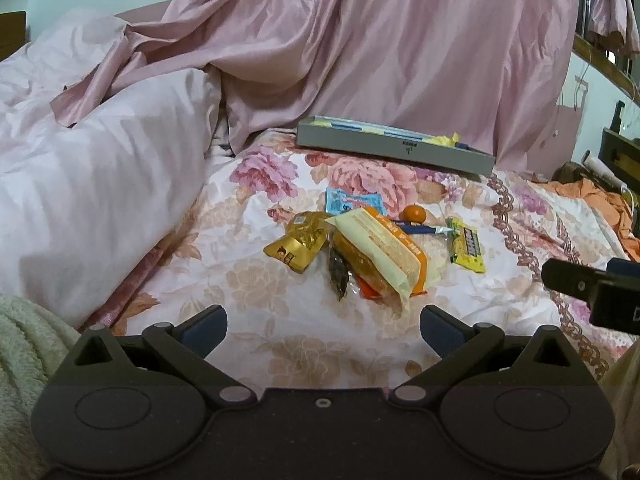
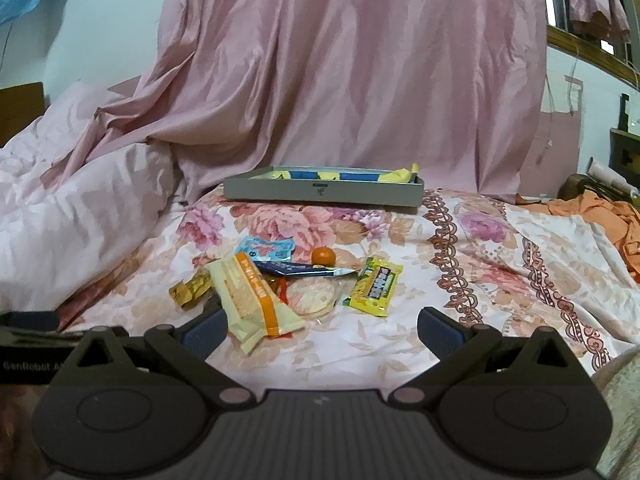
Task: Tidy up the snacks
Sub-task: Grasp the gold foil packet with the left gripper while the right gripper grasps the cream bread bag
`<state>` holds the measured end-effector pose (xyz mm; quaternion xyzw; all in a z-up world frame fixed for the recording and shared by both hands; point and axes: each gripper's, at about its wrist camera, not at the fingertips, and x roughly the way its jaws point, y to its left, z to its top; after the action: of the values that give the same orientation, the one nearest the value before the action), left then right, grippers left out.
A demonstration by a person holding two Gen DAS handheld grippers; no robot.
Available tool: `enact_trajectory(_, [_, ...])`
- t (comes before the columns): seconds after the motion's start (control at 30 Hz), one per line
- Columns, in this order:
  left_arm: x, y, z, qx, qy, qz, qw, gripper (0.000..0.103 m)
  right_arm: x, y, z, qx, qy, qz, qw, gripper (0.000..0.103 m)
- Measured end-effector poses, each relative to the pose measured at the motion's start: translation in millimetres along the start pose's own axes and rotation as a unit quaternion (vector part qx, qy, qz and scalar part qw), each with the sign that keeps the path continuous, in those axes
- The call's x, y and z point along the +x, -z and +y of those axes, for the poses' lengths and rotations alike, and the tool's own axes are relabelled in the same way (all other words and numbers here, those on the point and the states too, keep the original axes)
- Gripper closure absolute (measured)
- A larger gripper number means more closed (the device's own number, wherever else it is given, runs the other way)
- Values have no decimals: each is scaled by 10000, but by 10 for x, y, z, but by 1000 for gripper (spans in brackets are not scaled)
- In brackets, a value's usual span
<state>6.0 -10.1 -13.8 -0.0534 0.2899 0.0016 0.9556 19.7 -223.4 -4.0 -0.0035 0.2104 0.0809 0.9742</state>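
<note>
Ahead, snack pile, beyond empty spread jaws, untouched

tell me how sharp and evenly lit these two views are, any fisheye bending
Left wrist view: dim, pinkish light, snack pile soft; the grey tray edge bows and slants from fisheye. Right wrist view: similar dimness, the yellow candy wrapper print blurred, black corners vignetted, window top right blown out.

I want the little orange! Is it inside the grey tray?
No, the little orange sits on the flowery bedspread among the snack packets, well in front of the grey tray.
</note>
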Motion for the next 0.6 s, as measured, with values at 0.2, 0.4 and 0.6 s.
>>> enact_trajectory(0.2, [85, -102, -6, 63, -20, 196, 9998, 1, 43, -82, -42, 49, -102, 42, 9999, 0])
enact_trajectory(0.4, [224, -347, 64, 113, -76, 324, 9994, 1, 230, -314, -14, -111, -531, -132, 9984, 0])
enact_trajectory(0.6, [659, -819, 247, 639, -63, 723, 9953, 1, 593, -452, 32, -510, -952, 316, 9936, 0])
